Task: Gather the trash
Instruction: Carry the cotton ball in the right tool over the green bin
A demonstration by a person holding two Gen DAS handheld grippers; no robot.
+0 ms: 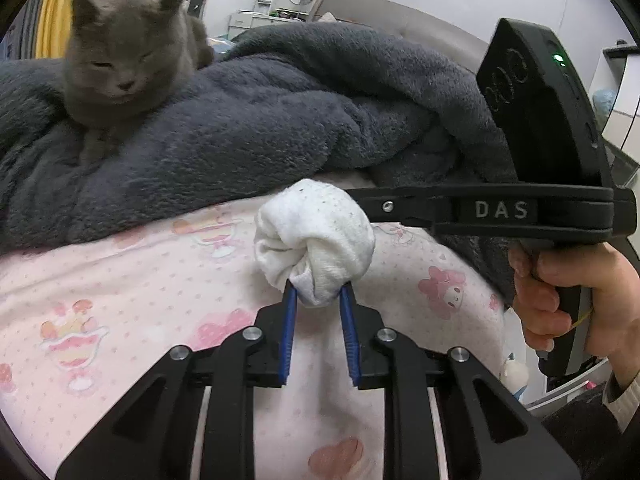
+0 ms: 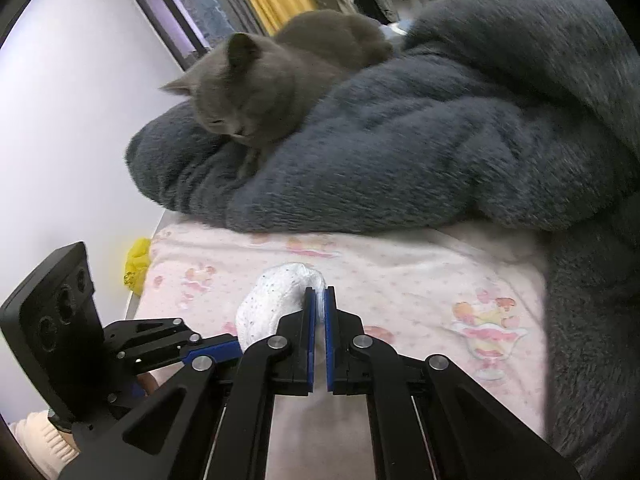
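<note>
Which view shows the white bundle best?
The left wrist view: the white bundle fills the centre, its folds clear, pinched by the left gripper. In the right wrist view the bundle is smaller, partly hidden behind the right gripper.

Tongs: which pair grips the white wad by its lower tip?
The left tongs, pinching the white wad's lower tip; the right tongs clamp its far side.

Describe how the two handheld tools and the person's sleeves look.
Both tools are matte black linkage frames with silver pivot bolts and ribbed blue fingers. The right tool carries raised "DAS" lettering, a pistol handle, a green indicator light and a thin yellow band. The left tool has a black block with three round openings. Sleeves: ribbed, cream-coloured knit cuffs.
</note>
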